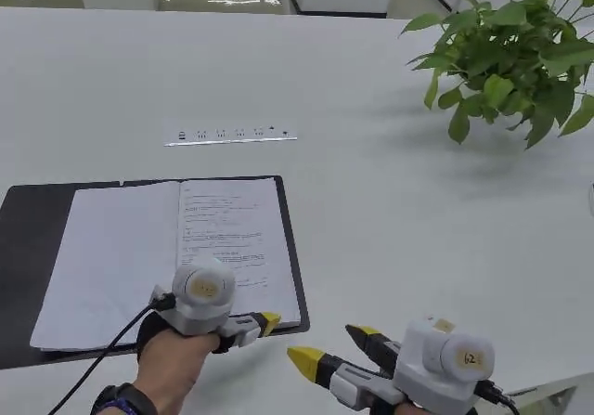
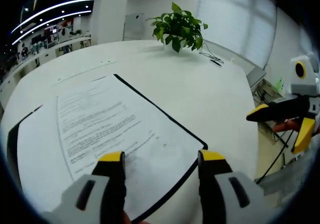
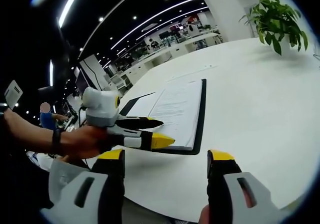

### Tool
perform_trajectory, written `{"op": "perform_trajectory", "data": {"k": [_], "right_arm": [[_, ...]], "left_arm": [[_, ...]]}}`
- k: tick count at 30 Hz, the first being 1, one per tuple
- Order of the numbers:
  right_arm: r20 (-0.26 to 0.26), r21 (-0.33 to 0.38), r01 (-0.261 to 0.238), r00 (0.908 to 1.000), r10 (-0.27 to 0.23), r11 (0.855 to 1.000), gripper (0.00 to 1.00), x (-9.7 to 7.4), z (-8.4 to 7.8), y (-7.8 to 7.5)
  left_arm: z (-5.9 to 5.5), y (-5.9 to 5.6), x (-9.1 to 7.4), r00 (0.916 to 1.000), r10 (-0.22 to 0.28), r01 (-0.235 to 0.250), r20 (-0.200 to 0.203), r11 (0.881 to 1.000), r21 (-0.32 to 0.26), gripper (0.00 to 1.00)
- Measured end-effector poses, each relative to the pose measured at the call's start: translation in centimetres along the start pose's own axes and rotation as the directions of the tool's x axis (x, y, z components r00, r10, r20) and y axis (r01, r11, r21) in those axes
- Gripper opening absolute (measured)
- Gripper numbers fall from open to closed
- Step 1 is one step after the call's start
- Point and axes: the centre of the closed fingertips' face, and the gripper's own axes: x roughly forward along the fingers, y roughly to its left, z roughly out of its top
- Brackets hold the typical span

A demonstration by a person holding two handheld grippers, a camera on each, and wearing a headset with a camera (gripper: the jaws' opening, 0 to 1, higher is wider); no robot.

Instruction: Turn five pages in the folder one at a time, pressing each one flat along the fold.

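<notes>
A black folder (image 1: pixel 17 248) lies open on the white table at the left, a blank sheet (image 1: pixel 111 257) on its left side and a printed page (image 1: pixel 227 239) on its right. My left gripper (image 1: pixel 267 320) hovers over the folder's near right corner, open, with nothing between its jaws. In the left gripper view (image 2: pixel 161 158) the printed page (image 2: pixel 110 124) and that corner lie between the yellow tips. My right gripper (image 1: pixel 331 346) is open over bare table to the right of the folder, pointing left toward it. The right gripper view (image 3: pixel 165 156) shows the folder (image 3: pixel 175 108) ahead.
A potted plant (image 1: pixel 520 53) stands at the far right. A socket strip (image 1: pixel 230 136) is set into the table beyond the folder. The table's front edge (image 1: pixel 557 387) runs near my right gripper. A black cable (image 1: pixel 102 359) trails from the left gripper.
</notes>
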Motion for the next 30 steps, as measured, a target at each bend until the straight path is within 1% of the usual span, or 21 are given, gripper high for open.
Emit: {"op": "perform_trajectory", "data": {"k": [2,5,7,9,10,11,14,17,24,30], "right_arm": [[0.002,0.007,0.003,1.0,-0.003,1.0,0.65,-0.1,-0.1,-0.2],[-0.003,0.007,0.007,1.0,-0.007,1.0,0.65,-0.1,-0.1,-0.2],[-0.002,0.011,0.009,1.0,-0.009,1.0,0.65,-0.2,-0.1,-0.3],[0.001,0.015,0.011,0.9999,-0.011,1.0,0.65,-0.2,0.0,-0.5],[0.0,0.016,0.012,0.9999,-0.012,1.0,0.65,-0.2,-0.1,-0.6],[-0.002,0.017,0.012,0.9999,-0.012,1.0,0.65,-0.2,-0.1,-0.6],[-0.01,0.017,0.013,0.9999,-0.013,1.0,0.64,0.0,-0.3,-0.8],[-0.014,0.019,0.013,0.9998,-0.013,1.0,0.64,0.2,-0.4,-0.8],[-0.014,0.021,0.01,0.9999,-0.01,1.0,0.62,0.5,-0.4,-0.9],[-0.008,0.027,0.001,1.0,-0.001,1.0,0.6,0.8,-0.3,-0.9]], "left_arm": [[0.2,0.0,0.5,1.0,0.006,-0.006,0.004,1.0,0.0,0.59],[0.1,-0.2,1.2,0.9999,0.01,-0.01,-0.002,1.0,-0.004,0.62],[0.0,-0.2,1.5,0.9998,0.019,-0.018,-0.005,0.999,0.029,0.63],[-0.1,-0.6,1.6,0.9998,0.017,-0.016,-0.011,0.998,0.059,0.65],[-0.2,-0.6,1.6,0.9996,0.021,-0.019,-0.017,0.997,0.08,0.66],[-0.4,-0.4,1.6,0.999,0.037,-0.034,-0.024,0.993,0.111,0.65],[-0.6,-0.4,1.7,0.9985,0.05,-0.046,-0.024,0.99,0.131,0.64],[-0.8,-0.3,1.8,0.9974,0.067,-0.062,-0.026,0.983,0.171,0.63],[-0.8,0.0,1.6,0.9975,0.065,-0.058,-0.028,0.98,0.19,0.61],[-0.5,0.5,1.4,0.998,0.056,-0.05,-0.029,0.983,0.174,0.56]]}}
